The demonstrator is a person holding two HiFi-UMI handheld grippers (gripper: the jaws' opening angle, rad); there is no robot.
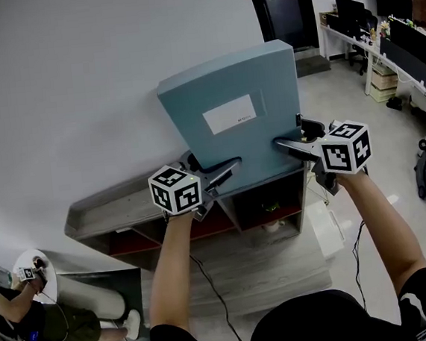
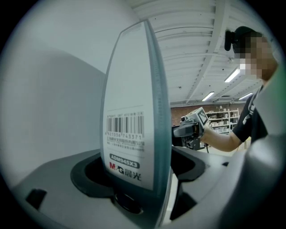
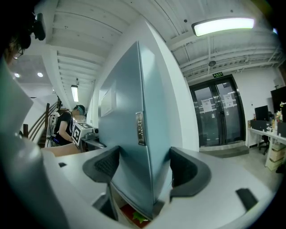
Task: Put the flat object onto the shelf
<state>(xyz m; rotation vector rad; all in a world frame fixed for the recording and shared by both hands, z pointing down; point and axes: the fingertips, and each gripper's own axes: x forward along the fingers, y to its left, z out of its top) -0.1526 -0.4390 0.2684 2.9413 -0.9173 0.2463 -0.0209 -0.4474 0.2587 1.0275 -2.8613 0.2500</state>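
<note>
Jaws of left gripper [image 1: 224, 174] and right gripper [image 1: 289, 145] both clamped on one teal box file [image 1: 228, 97]

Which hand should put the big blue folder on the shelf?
Both, probably: the left tool and right tool each clamp one side of the folder, held over the shelf.
</note>
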